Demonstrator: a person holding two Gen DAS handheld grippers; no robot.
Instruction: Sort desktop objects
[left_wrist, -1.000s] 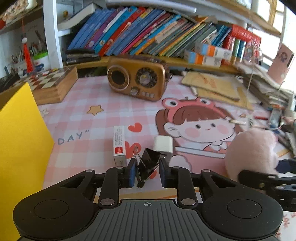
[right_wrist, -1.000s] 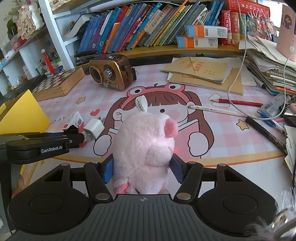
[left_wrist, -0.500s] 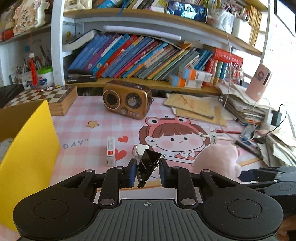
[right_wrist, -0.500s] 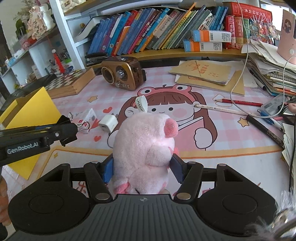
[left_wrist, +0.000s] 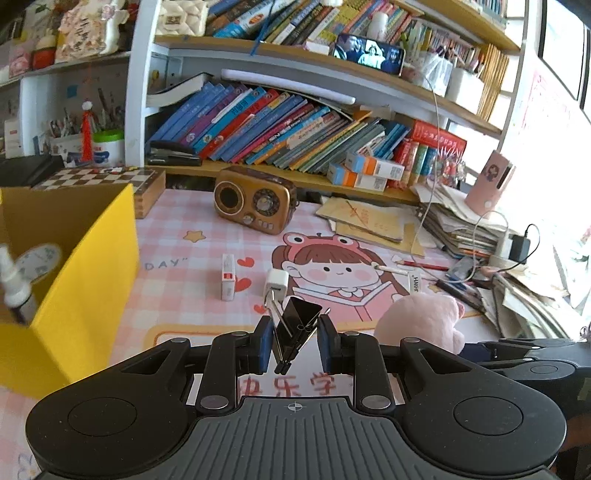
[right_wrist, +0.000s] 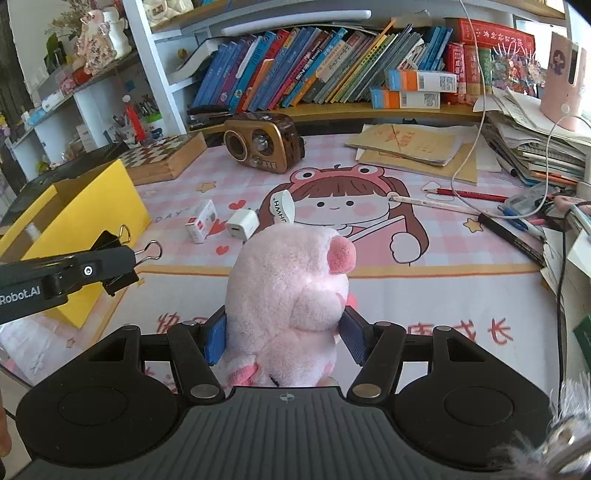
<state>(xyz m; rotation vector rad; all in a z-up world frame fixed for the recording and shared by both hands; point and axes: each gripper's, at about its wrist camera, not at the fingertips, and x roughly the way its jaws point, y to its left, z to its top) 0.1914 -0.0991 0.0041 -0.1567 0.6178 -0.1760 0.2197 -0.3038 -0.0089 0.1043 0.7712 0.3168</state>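
Observation:
My left gripper (left_wrist: 294, 341) is shut on a black binder clip (left_wrist: 297, 325), held above the desk mat; from the right wrist view the binder clip (right_wrist: 114, 254) sticks out of that gripper's fingers. My right gripper (right_wrist: 283, 334) is shut on a pink plush pig (right_wrist: 291, 295) with a white tag, lifted off the mat. The plush pig (left_wrist: 424, 321) also shows low right in the left wrist view. An open yellow box (left_wrist: 85, 273) stands at the left, holding a clock face and a white pen. A small white carton (left_wrist: 228, 276) and a white charger plug (left_wrist: 277, 282) lie on the mat.
A brown retro radio (right_wrist: 264, 142) and a chessboard box (right_wrist: 162, 155) sit at the back. Shelves of leaning books (left_wrist: 280, 129) rise behind. Notebooks (right_wrist: 410, 146), paper stacks, pens (right_wrist: 513, 236) and cables crowd the right side. The pink cartoon mat (right_wrist: 369, 280) covers the desk.
Both grippers rose and pulled back from the mat with their objects. The yellow box's open inside has come into the left wrist view, and the left gripper has drawn nearer the box.

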